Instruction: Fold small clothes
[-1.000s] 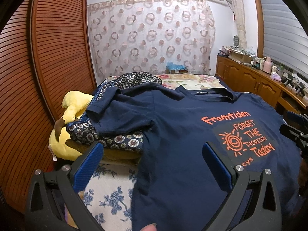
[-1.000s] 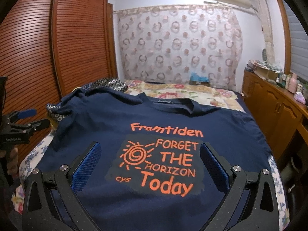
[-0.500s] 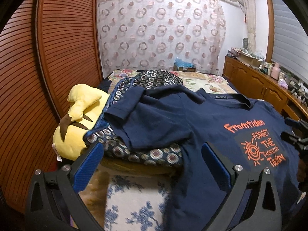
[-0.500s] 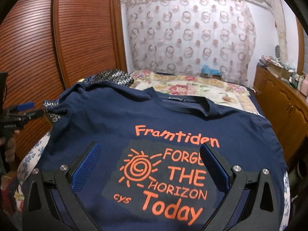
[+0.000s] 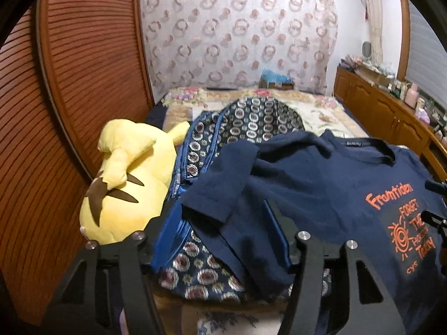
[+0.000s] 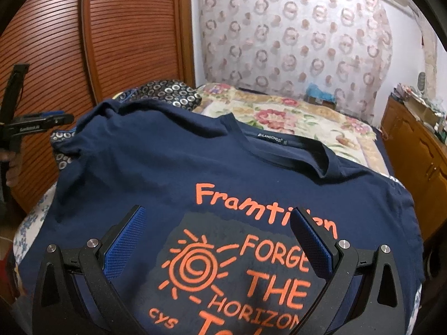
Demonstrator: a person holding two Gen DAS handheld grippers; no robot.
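lying face-up across the bed (image 6: pixel 329 128), the shirt (image 6: pixel 167 173) looks soft, light and limp — it will sag and crease wherever it is lifted, so a hem edge or sleeve (image 5: pixel 220 192) is the place to pinch, not the printed middle. the left gripper (image 5: pixel 223 223) tilts down over that sleeve, which drapes on a patterned bag (image 5: pixel 245 122); its jaws have just been closing, with cloth between them but no clear pinch. the right gripper (image 6: pixel 218 240) hovers wide over the print — holding nothing.
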